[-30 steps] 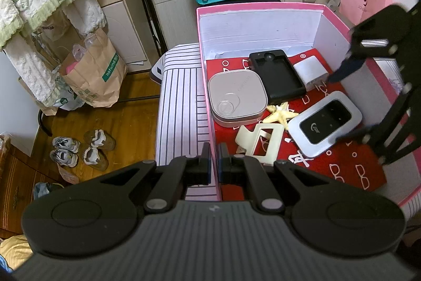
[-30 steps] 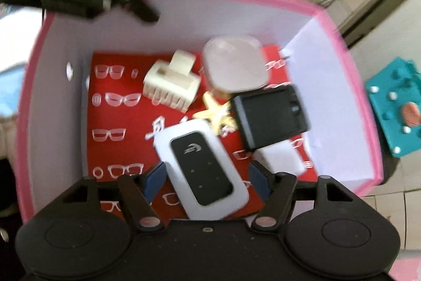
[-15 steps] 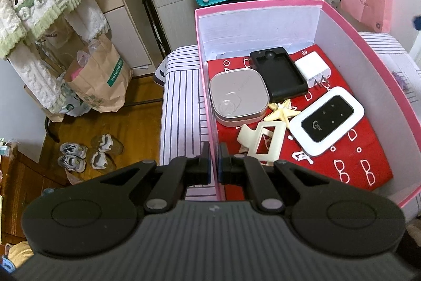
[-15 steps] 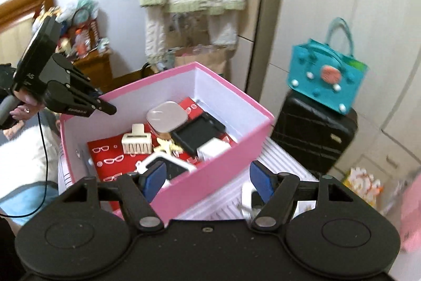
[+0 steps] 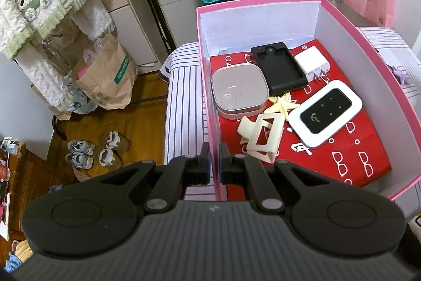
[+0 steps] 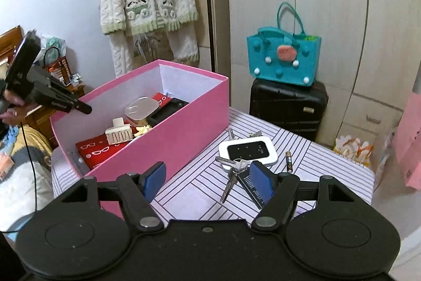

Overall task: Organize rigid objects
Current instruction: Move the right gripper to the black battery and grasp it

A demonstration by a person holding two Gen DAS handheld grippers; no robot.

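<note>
Sorting half done: the pink box (image 5: pixel 350 25) holds a pocket router (image 5: pixel 325 111), hair claw (image 5: pixel 261 137) and black case (image 5: pixel 279 67). Left tool (image 5: pixel 213 162) pinches its wall; right tool (image 6: pixel 208 179), spread and empty, hovers over keys (image 6: pixel 232 171), second router (image 6: pixel 247 150) and battery (image 6: pixel 289 161) on the striped worktop (image 6: pixel 302 149).
</note>
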